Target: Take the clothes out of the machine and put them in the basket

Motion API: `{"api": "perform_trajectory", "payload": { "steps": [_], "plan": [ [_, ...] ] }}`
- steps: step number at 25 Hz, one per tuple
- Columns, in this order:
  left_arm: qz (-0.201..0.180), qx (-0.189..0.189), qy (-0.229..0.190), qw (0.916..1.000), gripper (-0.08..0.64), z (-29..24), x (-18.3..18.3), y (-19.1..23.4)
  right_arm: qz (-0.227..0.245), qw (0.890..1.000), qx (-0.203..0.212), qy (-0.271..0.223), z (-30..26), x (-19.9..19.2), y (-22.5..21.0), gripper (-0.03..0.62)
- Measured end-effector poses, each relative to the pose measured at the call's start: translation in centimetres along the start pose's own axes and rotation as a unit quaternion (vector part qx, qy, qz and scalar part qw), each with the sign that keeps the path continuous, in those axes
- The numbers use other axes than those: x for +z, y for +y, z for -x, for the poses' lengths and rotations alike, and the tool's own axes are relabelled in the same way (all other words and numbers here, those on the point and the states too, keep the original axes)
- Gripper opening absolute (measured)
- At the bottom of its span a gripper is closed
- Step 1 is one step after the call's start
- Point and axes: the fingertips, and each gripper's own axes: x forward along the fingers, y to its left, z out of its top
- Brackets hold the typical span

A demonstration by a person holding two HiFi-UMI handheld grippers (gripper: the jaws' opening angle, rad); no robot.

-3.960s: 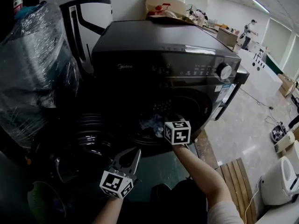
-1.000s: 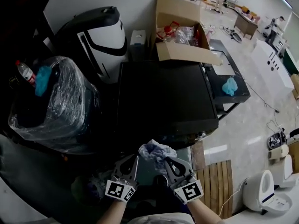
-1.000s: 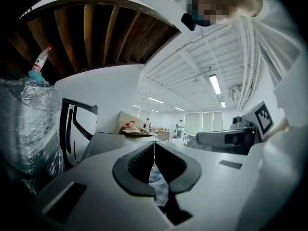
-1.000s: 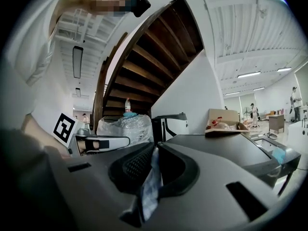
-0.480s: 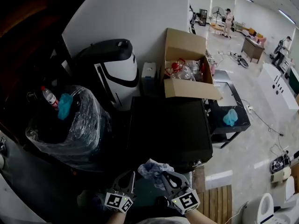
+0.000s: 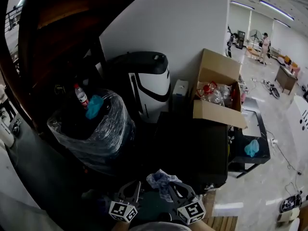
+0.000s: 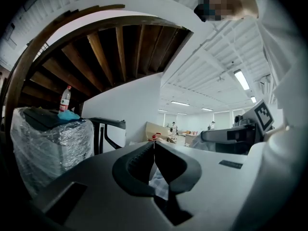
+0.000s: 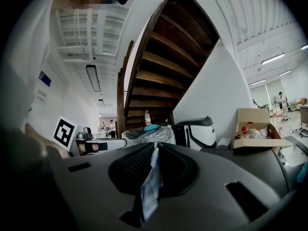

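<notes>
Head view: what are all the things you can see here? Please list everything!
washing machine: one, black, centre
cardboard box: one, brown, open, at the machine's far right corner
wrapped bundle: one, dark under clear plastic, left
bottle: one, clear with a red label, on the bundle
teal rag: one, on the bundle
second teal rag: one, on a low black stand, right
black-and-white appliance: one, by the wall
stairs: brown wood, top left
cloth: one, blue-white, bottom centre
left gripper: shut on the cloth
right gripper: shut on the cloth

Blue-and-white checked cloth, black machine
</notes>
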Motion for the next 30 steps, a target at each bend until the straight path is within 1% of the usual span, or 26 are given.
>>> {"api": "perform_trajectory", "payload": {
  "steps": [4,6,8,12,16,23,26,30],
  "plan": [
    [0.000,0.051,-0.002,0.9987,0.021,2.4,-0.4,1.7,0.004,0.999,0.037,0.000,-1.1,0.0,1.0,0.026],
    [0.001,0.079,-0.003,0.9969,0.021,3.7,-0.2,3.0,-0.002,0.998,0.055,0.000,-2.0,0.4,1.9,0.026],
    [-0.004,0.098,-0.005,0.9951,0.021,4.9,0.2,4.2,-0.002,0.997,0.071,-0.001,-2.7,0.4,2.8,0.026],
    [-0.007,0.146,-0.016,0.9892,0.021,7.9,1.2,6.2,-0.002,0.994,0.108,0.002,-4.1,0.6,4.9,0.028],
    [-0.003,0.186,-0.019,0.9823,0.021,11.1,1.1,8.5,-0.002,0.990,0.144,-0.004,-5.5,1.4,7.6,0.028],
    [0.008,0.231,-0.028,0.9726,0.021,17.1,0.8,12.6,0.007,0.982,0.189,0.007,-8.8,1.5,13.7,0.028],
    [0.013,0.244,-0.026,0.9692,0.021,20.0,0.4,15.2,-0.002,0.980,0.201,0.009,-10.4,1.5,17.1,0.028],
    [0.010,0.256,-0.031,0.9661,0.021,24.5,1.0,19.1,-0.002,0.977,0.215,0.007,-13.0,1.4,22.4,0.028]
  ]
}}
